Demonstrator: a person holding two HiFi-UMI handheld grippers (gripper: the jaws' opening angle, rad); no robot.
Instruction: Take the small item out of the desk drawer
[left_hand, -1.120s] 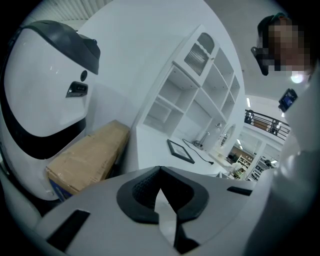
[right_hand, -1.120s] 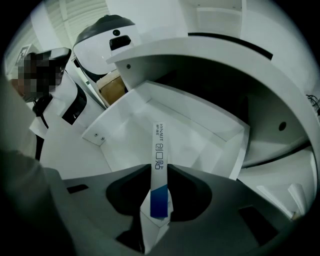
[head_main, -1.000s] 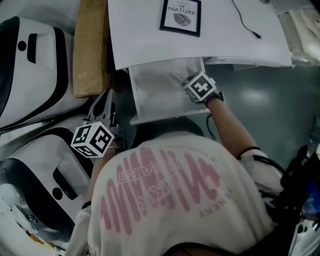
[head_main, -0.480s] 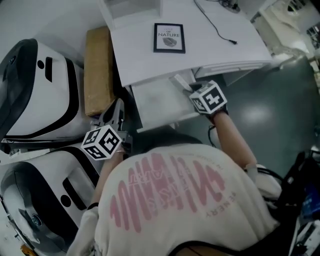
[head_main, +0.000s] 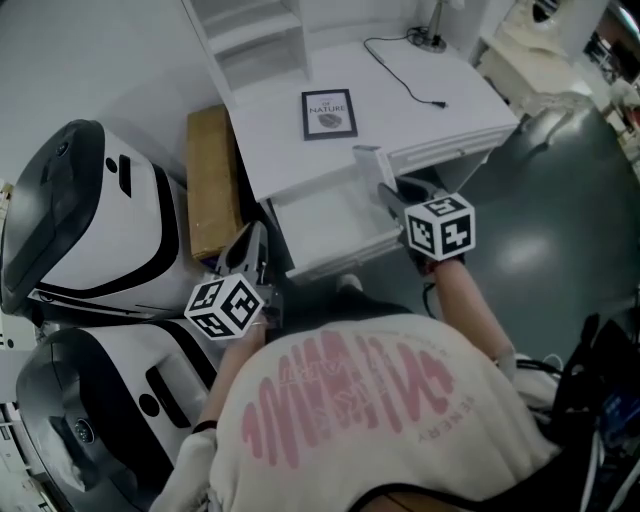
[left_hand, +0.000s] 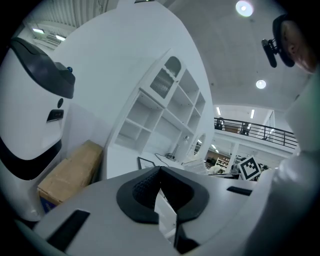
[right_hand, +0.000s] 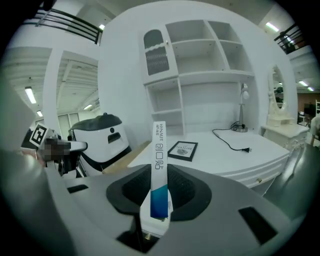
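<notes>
A slim white and blue box (right_hand: 159, 165) stands upright between the jaws of my right gripper (right_hand: 159, 200), which is shut on it. In the head view, the right gripper (head_main: 388, 195) holds the box (head_main: 370, 162) above the right side of the open white drawer (head_main: 345, 255), whose inside looks bare. My left gripper (head_main: 250, 255) hangs left of the drawer's front, apart from it. In the left gripper view, a narrow gap shows between the left gripper's (left_hand: 164, 205) pads, with nothing in it.
The white desk (head_main: 420, 120) carries a framed picture (head_main: 328, 113), a black cable (head_main: 400, 72) and a shelf unit (head_main: 255, 30). A cardboard box (head_main: 212, 180) stands left of the desk. Two white and black machines (head_main: 90, 220) (head_main: 110, 400) crowd the left side.
My right gripper has risen out of the drawer with the box and drawn back toward the drawer's right front. The head view has pulled back. The left gripper stays beside the drawer.
</notes>
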